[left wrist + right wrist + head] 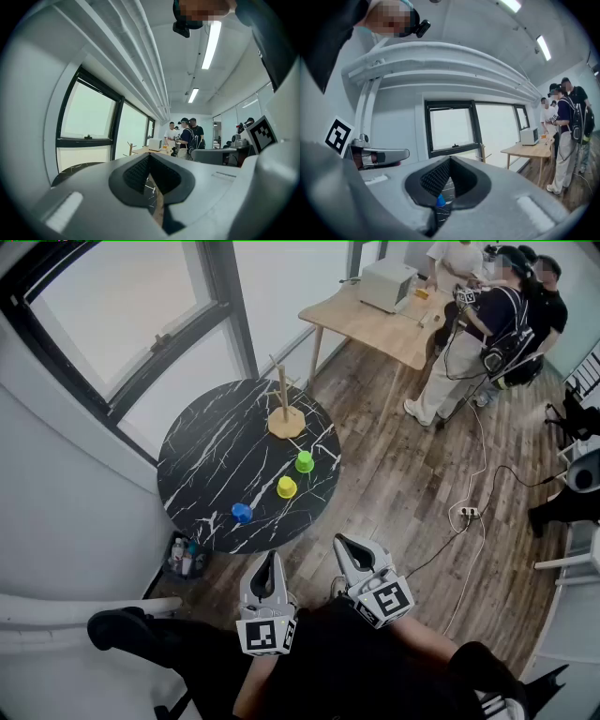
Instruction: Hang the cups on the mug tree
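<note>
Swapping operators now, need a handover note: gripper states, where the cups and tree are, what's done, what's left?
Left gripper: shut, empty, held short of the table.
Right gripper: shut, empty, beside the left.
Mug tree: upright near the table's far edge, pegs bare.
Green cup, yellow cup, blue cup: on the tabletop in a diagonal row, apart, green nearest the tree.
Done: nothing hung.
Left: all three cups.

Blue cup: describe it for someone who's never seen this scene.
Find the round black marble-veined table by the window. Three small cups run diagonally from its wooden mug tree toward the near edge. The blue plastic cup ends the row, farthest from the tree, past the green cup and yellow cup.
</note>
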Motion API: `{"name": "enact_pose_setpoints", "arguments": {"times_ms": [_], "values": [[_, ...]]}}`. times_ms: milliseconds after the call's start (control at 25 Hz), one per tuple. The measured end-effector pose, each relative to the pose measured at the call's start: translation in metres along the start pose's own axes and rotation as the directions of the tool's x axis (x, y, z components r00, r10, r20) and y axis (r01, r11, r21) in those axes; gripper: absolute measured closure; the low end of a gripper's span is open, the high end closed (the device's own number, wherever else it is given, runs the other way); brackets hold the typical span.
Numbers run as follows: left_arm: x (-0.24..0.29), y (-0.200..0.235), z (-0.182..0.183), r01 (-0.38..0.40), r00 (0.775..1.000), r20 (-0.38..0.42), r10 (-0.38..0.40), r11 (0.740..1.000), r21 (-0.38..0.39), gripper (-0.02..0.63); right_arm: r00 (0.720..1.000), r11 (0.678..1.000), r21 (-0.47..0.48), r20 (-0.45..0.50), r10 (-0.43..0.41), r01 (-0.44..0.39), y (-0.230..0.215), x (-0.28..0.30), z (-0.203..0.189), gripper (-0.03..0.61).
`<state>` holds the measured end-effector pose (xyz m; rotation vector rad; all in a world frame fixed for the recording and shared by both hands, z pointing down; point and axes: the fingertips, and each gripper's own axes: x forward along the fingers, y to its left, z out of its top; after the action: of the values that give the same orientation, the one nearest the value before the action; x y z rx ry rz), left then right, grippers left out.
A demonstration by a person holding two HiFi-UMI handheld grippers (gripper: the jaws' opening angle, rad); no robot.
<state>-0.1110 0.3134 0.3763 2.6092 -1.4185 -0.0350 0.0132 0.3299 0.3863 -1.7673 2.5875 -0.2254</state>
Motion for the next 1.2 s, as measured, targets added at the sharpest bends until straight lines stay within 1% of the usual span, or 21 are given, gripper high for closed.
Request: {"name": "enact_pose_setpoints", "arguments": {"times_ms": [320,520,880,1080,1200], "values": [[0.000,-0.002,-0.005,0.001,1.000,0.003,-0.001,1.000,0.003,0.615,1.000,1.000,-0.001,0.002,0.008,-0.008,-0.002,-0.001,0.001,0.583],[0.003,-0.006,-0.003,-0.003,1.000,-0.002,0.003,1.000,-0.002,0.615,1.000,1.000,0.019,0.008,0.024,-0.024,-0.003,-0.003,0.003,0.583],[0.016,-0.018,-0.005,-0.024,1.000,0.002,0.024,1.000,0.013,0.615,1.000,1.000,0.023,0.013,0.010,-0.010,-0.028,-0.012,0.001,0.582],[0.028,-0.035,-0.002,-0.049,0.999,-0.004,0.049,0.999,0.015,0.615,1.000,1.000,0.015,0.010,0.020,-0.020,-0.047,-0.017,0.003,0.582],[0.034,-0.047,-0.004,-0.057,0.998,-0.006,0.058,0.998,0.022,0.615,0.999,0.999,0.029,-0.001,0.038,-0.038,-0.056,-0.020,-0.001,0.582]]}}
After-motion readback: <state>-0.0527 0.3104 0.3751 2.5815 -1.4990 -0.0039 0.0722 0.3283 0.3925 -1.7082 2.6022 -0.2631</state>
